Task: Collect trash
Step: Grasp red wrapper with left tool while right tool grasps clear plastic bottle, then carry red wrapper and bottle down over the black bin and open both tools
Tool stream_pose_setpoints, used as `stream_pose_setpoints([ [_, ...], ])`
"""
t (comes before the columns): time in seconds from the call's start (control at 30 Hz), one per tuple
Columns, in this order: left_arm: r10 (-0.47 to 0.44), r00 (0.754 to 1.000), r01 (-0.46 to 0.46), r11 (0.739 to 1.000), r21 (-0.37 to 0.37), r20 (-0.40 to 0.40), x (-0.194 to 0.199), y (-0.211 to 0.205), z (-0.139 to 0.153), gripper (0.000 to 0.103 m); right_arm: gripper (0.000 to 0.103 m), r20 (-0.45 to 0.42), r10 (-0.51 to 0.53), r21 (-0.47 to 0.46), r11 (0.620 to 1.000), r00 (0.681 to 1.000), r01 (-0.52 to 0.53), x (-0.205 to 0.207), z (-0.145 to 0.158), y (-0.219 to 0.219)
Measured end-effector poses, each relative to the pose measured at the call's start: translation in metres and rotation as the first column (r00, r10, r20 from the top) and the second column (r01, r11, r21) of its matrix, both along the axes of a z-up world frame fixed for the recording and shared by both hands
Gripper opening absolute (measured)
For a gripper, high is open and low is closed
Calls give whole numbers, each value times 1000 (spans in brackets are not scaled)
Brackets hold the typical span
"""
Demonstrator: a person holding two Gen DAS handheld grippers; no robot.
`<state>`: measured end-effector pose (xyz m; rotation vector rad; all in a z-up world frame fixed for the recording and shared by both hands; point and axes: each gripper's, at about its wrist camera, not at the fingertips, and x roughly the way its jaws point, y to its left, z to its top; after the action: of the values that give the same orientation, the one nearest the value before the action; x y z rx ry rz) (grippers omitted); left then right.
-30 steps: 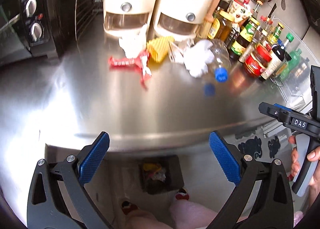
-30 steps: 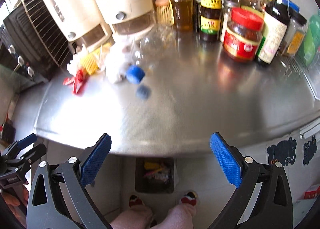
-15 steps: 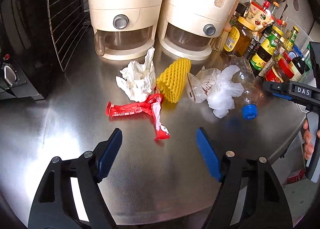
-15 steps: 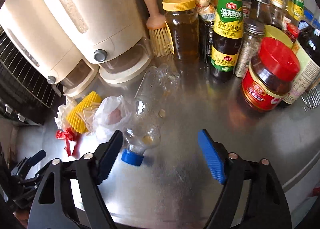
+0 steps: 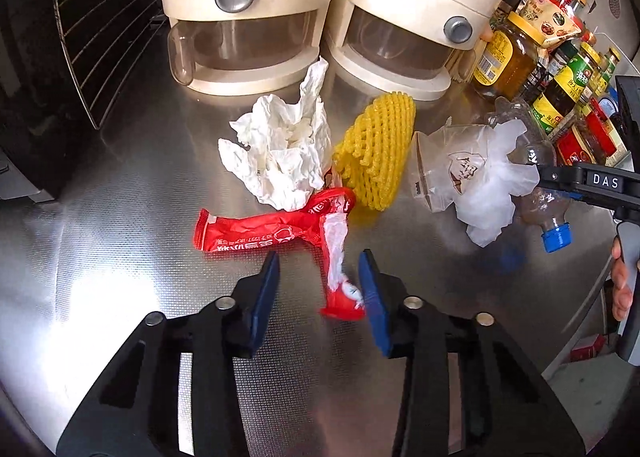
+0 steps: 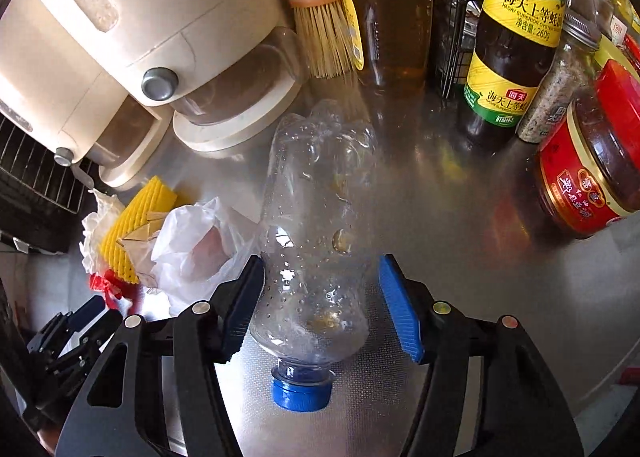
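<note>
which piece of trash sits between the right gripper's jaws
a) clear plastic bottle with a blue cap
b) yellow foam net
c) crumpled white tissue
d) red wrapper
a: in the right wrist view the clear plastic bottle lies between the closing jaws of the right gripper, blue cap toward the camera.

Both claws nearer trash, closing.

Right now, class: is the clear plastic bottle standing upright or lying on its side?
On its side. The bottle lies flat along the steel counter, and its blue cap points sideways toward the camera, not up.
</note>
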<state>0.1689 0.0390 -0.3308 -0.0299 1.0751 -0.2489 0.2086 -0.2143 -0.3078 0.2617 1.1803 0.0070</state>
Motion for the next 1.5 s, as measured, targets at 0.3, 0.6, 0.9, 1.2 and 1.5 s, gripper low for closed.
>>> stream_pose_setpoints([
  [0.3,-4,1000,4,1000,9,11,-1,-5,2,2,54,9,45,-59,997,999,-45,-16,-5,0],
  [0.6,-6,998,6,1000,3,66,-34,-10,29,2,51,60,37,-58,998,997,-34,-44,18,-11],
  [0.9,-15,997,18,999,-41,82,-102,-28,52,1,51,129,56,7,998,990,-58,-109,38,-16],
  [1.2,-35,997,38,999,-36,74,-182,-41,61,1,51,109,119,31,992,987,-123,-192,41,-6],
  [1.5,-58,997,56,998,-44,-60,-250,-47,19,1,51,3,150,62,987,989,-150,-260,7,1],
])
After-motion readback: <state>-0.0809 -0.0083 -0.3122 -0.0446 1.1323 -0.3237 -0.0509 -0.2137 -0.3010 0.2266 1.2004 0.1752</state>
